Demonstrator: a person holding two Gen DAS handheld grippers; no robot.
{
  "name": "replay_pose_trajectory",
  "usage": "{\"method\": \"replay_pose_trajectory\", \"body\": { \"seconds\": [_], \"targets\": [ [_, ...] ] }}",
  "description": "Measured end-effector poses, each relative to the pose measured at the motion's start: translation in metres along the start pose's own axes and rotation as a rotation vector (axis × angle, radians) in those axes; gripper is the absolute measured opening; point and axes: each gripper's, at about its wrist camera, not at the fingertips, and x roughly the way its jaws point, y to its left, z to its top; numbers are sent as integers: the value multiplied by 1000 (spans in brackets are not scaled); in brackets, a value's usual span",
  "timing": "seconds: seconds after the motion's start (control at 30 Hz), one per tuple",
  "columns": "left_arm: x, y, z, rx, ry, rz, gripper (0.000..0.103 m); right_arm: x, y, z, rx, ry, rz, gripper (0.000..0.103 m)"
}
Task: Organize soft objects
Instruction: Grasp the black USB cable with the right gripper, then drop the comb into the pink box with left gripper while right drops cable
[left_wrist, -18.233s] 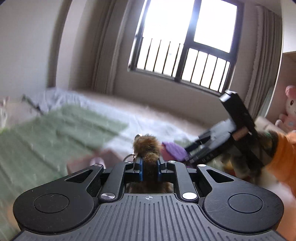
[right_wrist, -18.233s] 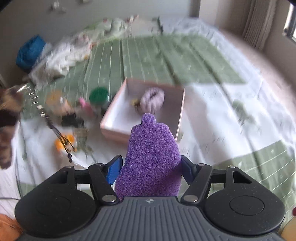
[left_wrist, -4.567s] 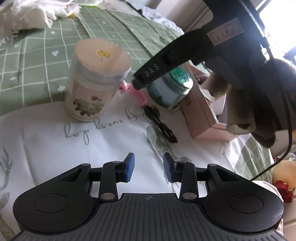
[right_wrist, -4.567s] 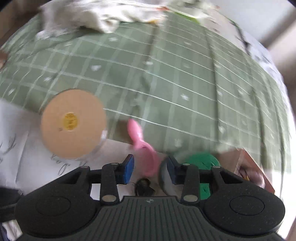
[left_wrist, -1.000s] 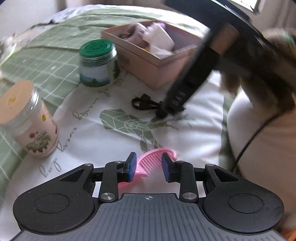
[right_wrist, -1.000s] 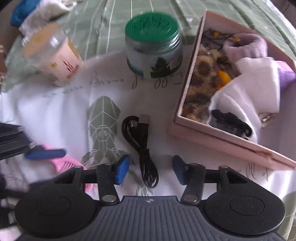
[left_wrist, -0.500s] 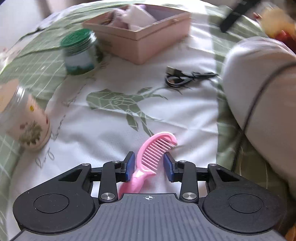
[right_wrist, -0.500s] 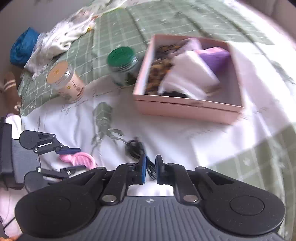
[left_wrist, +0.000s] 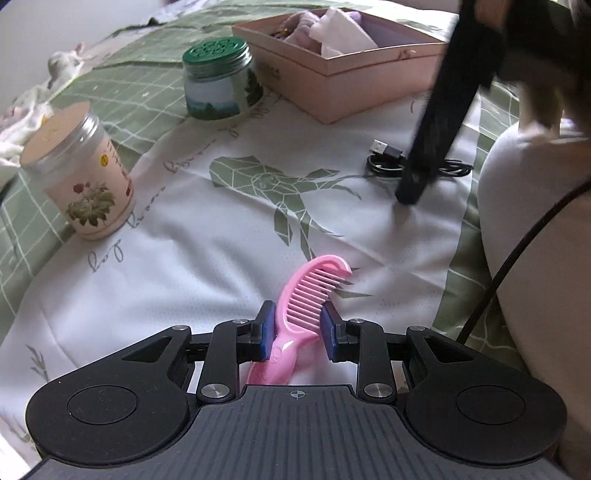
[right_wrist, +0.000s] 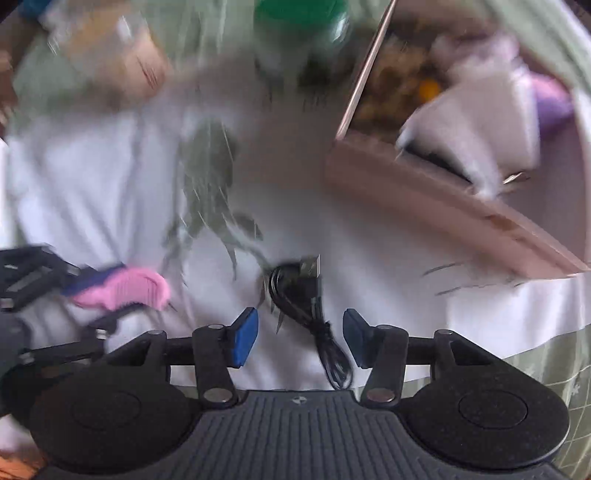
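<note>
Left gripper (left_wrist: 297, 330) clamped around pink comb (left_wrist: 308, 295) at lower centre, right gripper (right_wrist: 300, 338) wide open over black USB cable (right_wrist: 306, 295), soft things sit in pink box (left_wrist: 354, 79) upper right, flower-label jar (left_wrist: 79, 173) writing unreadable.

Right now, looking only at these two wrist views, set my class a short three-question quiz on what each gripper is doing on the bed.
1. True or false: the left gripper has the pink comb between its fingers.
2. Which thing lies between the open fingers of the right gripper? A) green-lidded jar B) black USB cable C) pink box
3. Fill in: the floral jar has a ____ lid.

Key: 1 true; 2 B; 3 tan.
</note>
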Motion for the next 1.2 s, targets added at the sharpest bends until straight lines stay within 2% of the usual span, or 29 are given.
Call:
{"method": "replay_pose_trajectory", "body": {
  "seconds": [0.03,0.1,0.13,0.3,0.43,0.5,0.67,0.77,0.87,1.03,1.13,1.2],
  "targets": [
    [1,2,1,-5,8,-6,31,8,5,1,-17,16,-28,43],
    [2,3,4,-9,19,-13,31,7,15,-4,-80,-13,-61,29],
    [2,3,4,-16,22,-13,31,2,17,-8,-84,-34,-59,16],
    [2,0,1,-29,5,7,31,-32,4,-35,22,-153,6,14],
    [-2,1,-6,-49,-34,7,29,-73,-17,-60,138,-238,113,14],
    [-7,1,-10,-61,-56,-8,29,-92,-25,-71,170,-283,132,14],
    [-32,-9,-14,-59,-124,-93,28,-140,-37,-110,220,-414,48,14],
    [-56,-21,-5,-49,-165,-154,28,-159,-47,-133,251,-472,7,14],
    [-89,-28,21,-39,-256,-196,28,-177,-64,-151,292,-517,8,14],
    [-144,-32,103,-21,-455,-251,29,-198,-88,-162,343,-598,6,14],
    [-155,-34,159,18,-556,-227,30,-212,-104,-151,350,-654,0,14],
    [-145,-30,197,-7,-589,-226,30,-220,-118,-132,348,-695,6,14]
  ]
}}
